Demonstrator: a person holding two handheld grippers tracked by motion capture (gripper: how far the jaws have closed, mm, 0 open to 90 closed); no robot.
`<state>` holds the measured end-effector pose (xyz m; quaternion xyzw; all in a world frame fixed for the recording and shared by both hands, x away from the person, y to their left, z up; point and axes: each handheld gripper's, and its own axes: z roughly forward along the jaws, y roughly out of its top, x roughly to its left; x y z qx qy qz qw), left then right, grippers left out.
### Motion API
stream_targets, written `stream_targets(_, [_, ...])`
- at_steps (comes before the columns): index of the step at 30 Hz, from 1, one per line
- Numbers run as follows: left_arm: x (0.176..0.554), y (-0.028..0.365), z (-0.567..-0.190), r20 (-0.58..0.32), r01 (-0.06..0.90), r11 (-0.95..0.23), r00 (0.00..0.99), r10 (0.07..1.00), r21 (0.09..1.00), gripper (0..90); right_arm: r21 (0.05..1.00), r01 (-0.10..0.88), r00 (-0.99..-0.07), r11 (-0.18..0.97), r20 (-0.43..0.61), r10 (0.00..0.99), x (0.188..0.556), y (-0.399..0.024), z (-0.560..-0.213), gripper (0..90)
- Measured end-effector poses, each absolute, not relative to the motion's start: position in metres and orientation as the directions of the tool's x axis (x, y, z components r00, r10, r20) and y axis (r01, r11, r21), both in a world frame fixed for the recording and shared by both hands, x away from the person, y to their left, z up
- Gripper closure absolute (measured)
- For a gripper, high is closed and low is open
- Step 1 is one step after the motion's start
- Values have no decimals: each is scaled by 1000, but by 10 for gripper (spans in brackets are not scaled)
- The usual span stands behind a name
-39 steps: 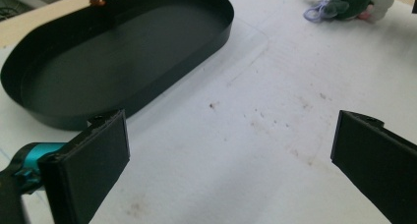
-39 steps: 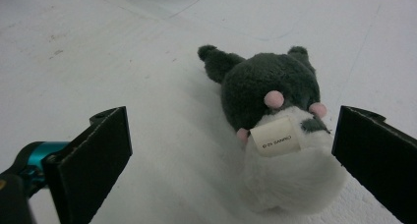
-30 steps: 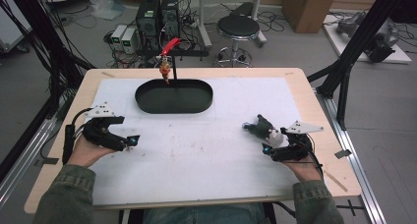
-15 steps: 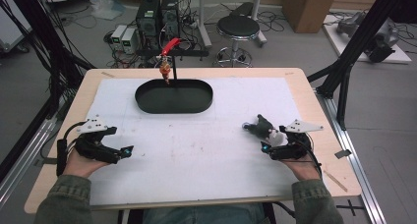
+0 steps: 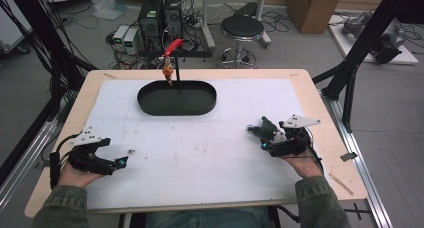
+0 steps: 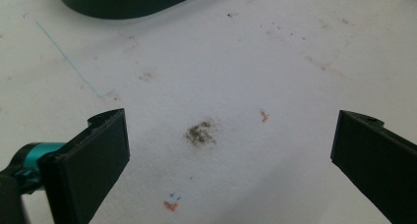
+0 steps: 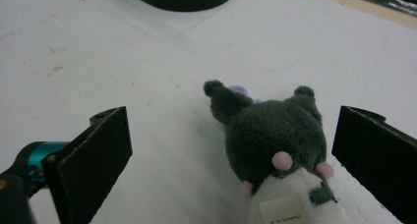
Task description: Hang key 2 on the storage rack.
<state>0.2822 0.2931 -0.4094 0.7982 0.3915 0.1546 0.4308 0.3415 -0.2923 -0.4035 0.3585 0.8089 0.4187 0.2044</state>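
Note:
A small dark grey plush toy [image 7: 275, 135] with pink spots and a white label lies on the white table cover between the open jaws of my right gripper [image 7: 231, 150]; neither jaw touches it. From above, the toy [image 5: 264, 128] sits just ahead of the right gripper [image 5: 270, 140] at the table's right side. My left gripper [image 5: 120, 162] rests low at the front left, jaws wide apart over bare cover with a dark smudge [image 6: 200, 133] between them. A black oval tray [image 5: 177, 98] lies at the far middle.
A thin black stand with a red clip and an orange object [image 5: 169, 70] rises at the tray's far rim. The wooden table edge [image 5: 345, 173] frames the white cover. A stool [image 5: 242, 26] and computer cases [image 5: 160, 13] stand on the floor beyond.
My left gripper has drawn back toward the front left corner of the table and sunk lower. The right gripper and the plush toy have stayed put.

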Motion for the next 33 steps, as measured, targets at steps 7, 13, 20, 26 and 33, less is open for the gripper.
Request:
stream_targets(7, [277, 303, -425, -93, 518, -307, 610, 787, 798, 17, 788, 437, -662, 434, -45, 748, 353, -284, -396, 5])
stream_targets(13, [274, 307, -426, -94, 522, -291, 592, 801, 802, 17, 723, 464, -689, 512, -68, 721, 365, -270, -385, 5])
stream_targets(20, [272, 312, -430, -97, 534, -287, 580, 809, 796, 17, 646, 479, -714, 594, -107, 692, 380, -254, -377, 5])
stream_targets(26, [272, 311, -431, -99, 534, -292, 587, 803, 793, 17, 571, 498, -730, 652, -130, 671, 396, -239, -376, 5])
stream_targets(33, [273, 311, -431, -105, 535, -292, 592, 799, 793, 17, 505, 571, -702, 647, -107, 704, 412, -249, -387, 5])
